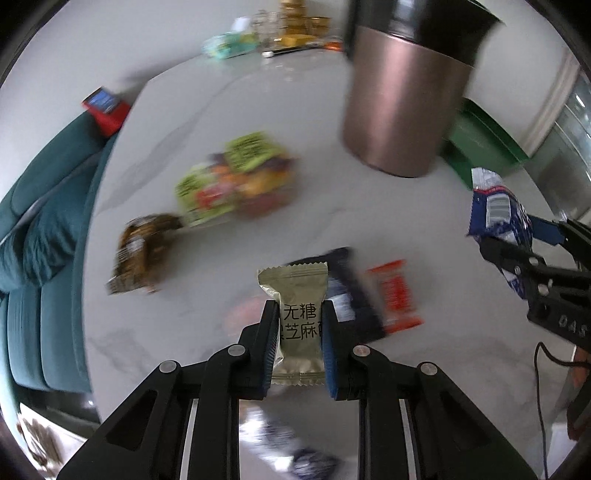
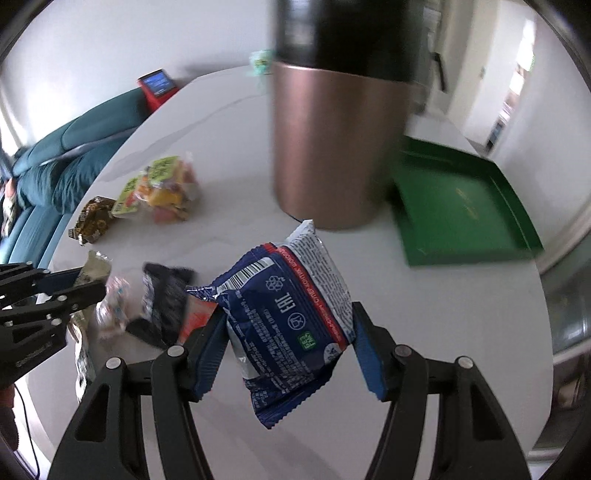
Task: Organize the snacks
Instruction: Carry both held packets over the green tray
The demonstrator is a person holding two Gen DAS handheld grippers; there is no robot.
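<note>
My left gripper point(image 1: 300, 325) is shut on a small gold candy packet point(image 1: 295, 325) with black Chinese characters, held above the white table. My right gripper point(image 2: 290, 332) is shut on a blue, white and red snack packet point(image 2: 288, 310), also lifted off the table; the same packet point(image 1: 498, 218) shows at the right edge of the left wrist view. On the table lie a dark blue wrapper point(image 1: 347, 295), an orange-red wrapper point(image 1: 395, 295), a green-labelled bag of mixed sweets point(image 1: 236, 181) and a brown-gold packet point(image 1: 140, 251). A green tray point(image 2: 465, 206) sits at the far right.
A tall rose-gold canister with a black lid point(image 2: 336, 140) stands on the white table point(image 2: 236, 221) between the snacks and the tray. A teal sofa point(image 1: 40, 221) runs along the table's left edge. A red device point(image 1: 105, 110) and blurred boxes point(image 1: 295, 22) sit at the far end.
</note>
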